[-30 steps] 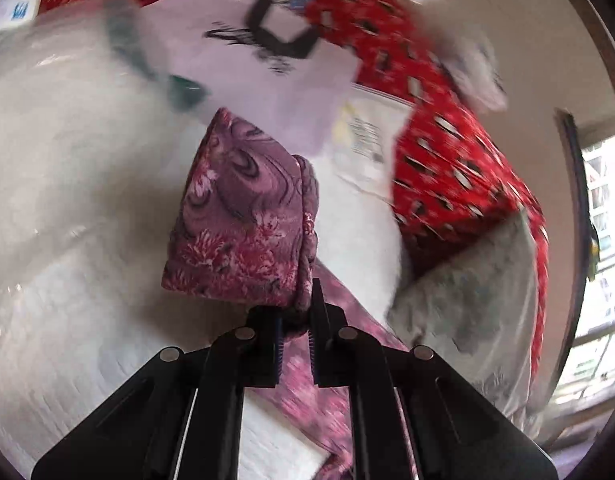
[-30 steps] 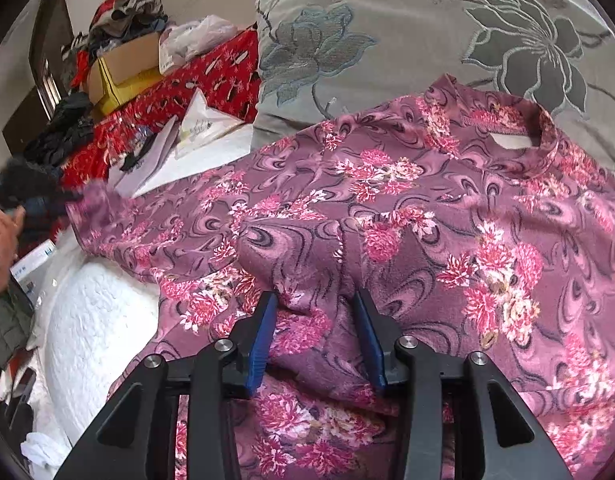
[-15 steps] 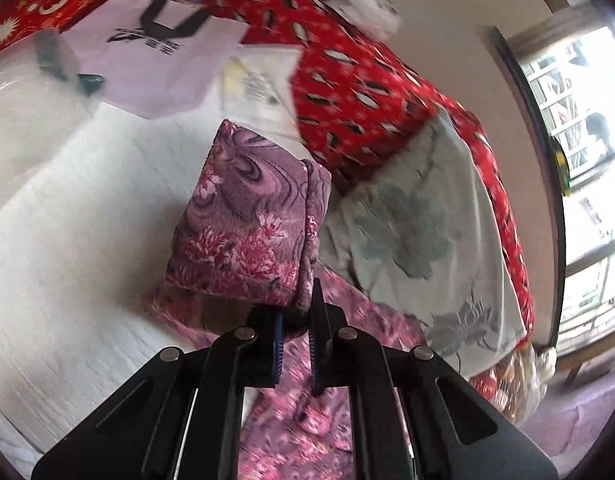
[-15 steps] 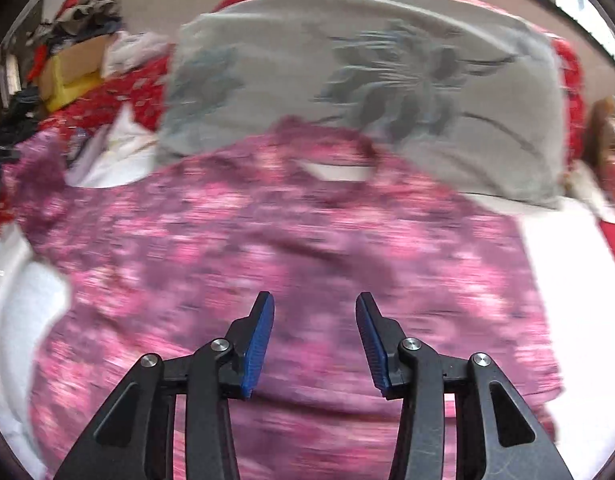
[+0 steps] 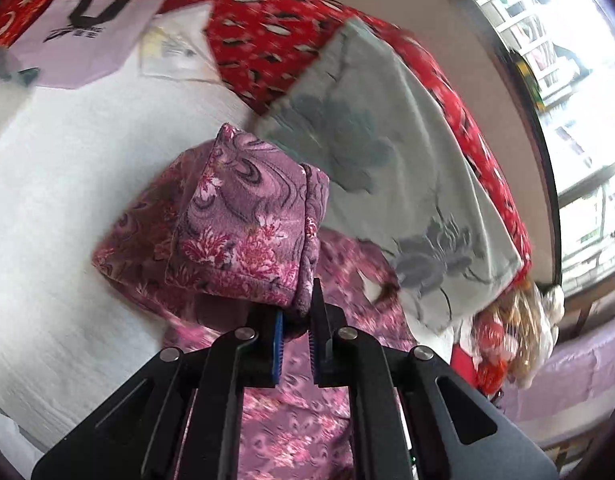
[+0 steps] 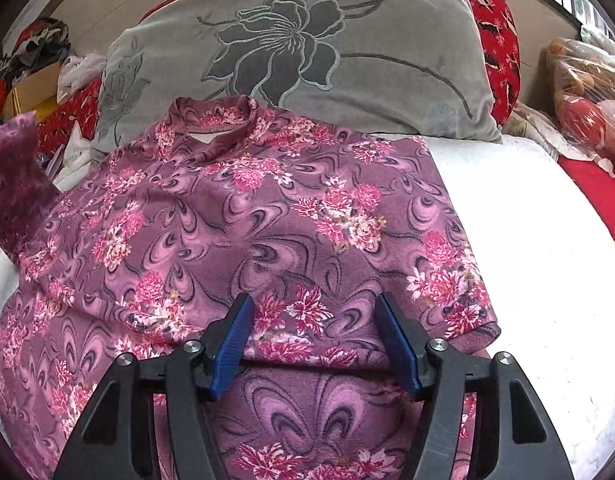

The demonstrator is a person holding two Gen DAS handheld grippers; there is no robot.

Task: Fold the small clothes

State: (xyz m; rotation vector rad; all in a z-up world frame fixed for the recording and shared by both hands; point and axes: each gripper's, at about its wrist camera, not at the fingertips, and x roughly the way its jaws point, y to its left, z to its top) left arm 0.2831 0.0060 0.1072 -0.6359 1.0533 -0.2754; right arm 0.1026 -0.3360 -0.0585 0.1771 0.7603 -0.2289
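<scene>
The left tool [image 5: 296, 318] is clamped on the sleeve cuff [image 5: 247, 224] of the floral top [image 6: 267, 220], holding it raised ahead of its tips. The top lies flat on the bed [image 6: 547, 260], collar toward the grey pillow [image 6: 307, 48], long axis running away from the right tool [image 6: 313, 312]. The right tool's jaws are opening, nothing between them, pitched down just above the top's lower body. The sleeve probably folds across toward that side.
</scene>
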